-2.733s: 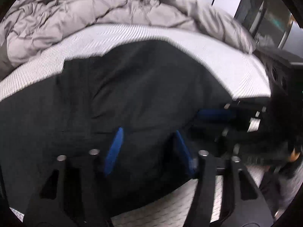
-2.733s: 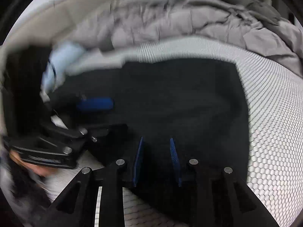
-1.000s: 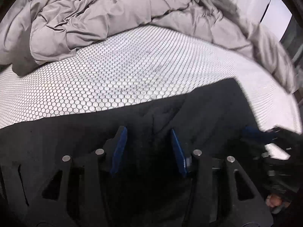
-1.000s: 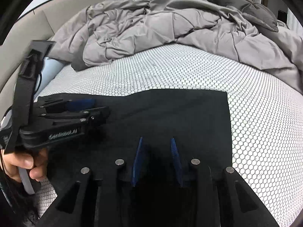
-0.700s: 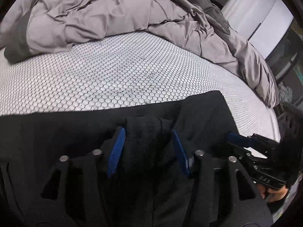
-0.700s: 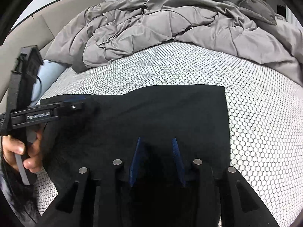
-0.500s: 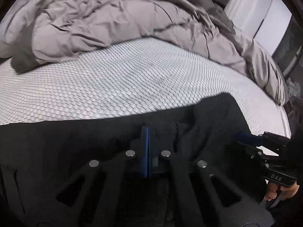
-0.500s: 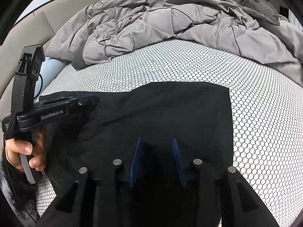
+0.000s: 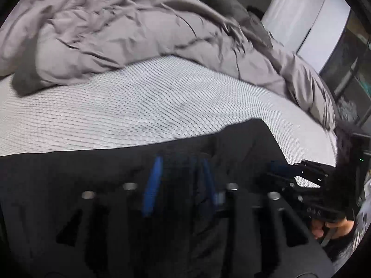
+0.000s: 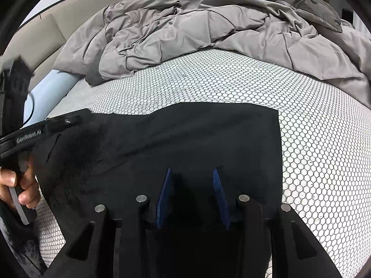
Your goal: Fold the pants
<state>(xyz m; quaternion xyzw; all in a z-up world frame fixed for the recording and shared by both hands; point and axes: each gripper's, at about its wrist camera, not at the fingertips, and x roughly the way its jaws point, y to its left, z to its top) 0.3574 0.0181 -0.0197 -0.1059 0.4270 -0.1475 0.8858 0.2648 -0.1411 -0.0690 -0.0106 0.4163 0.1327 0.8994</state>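
Observation:
Black pants [image 10: 197, 134] lie flat on the white honeycomb-patterned bed sheet [image 10: 313, 162]; they also fill the lower half of the left wrist view [image 9: 69, 173]. My left gripper [image 9: 180, 173] hovers low over the pants' upper edge, its blue fingers apart in a blurred frame with nothing seen between them. It also shows at the left of the right wrist view [image 10: 58, 125], held by a hand. My right gripper [image 10: 192, 185] is open over the near part of the pants, holding nothing. It shows at the right of the left wrist view [image 9: 285, 173].
A rumpled grey duvet [image 10: 208, 30] is piled across the far side of the bed, also seen in the left wrist view [image 9: 116, 34]. A beige headboard [image 10: 46, 37] and a pale blue pillow [image 10: 51, 85] are at far left. Dark furniture [image 9: 354, 143] stands past the bed's right edge.
My left gripper shut over the pants' edge half a second ago and now stands open again. My right gripper stayed open and nearly still over the pants.

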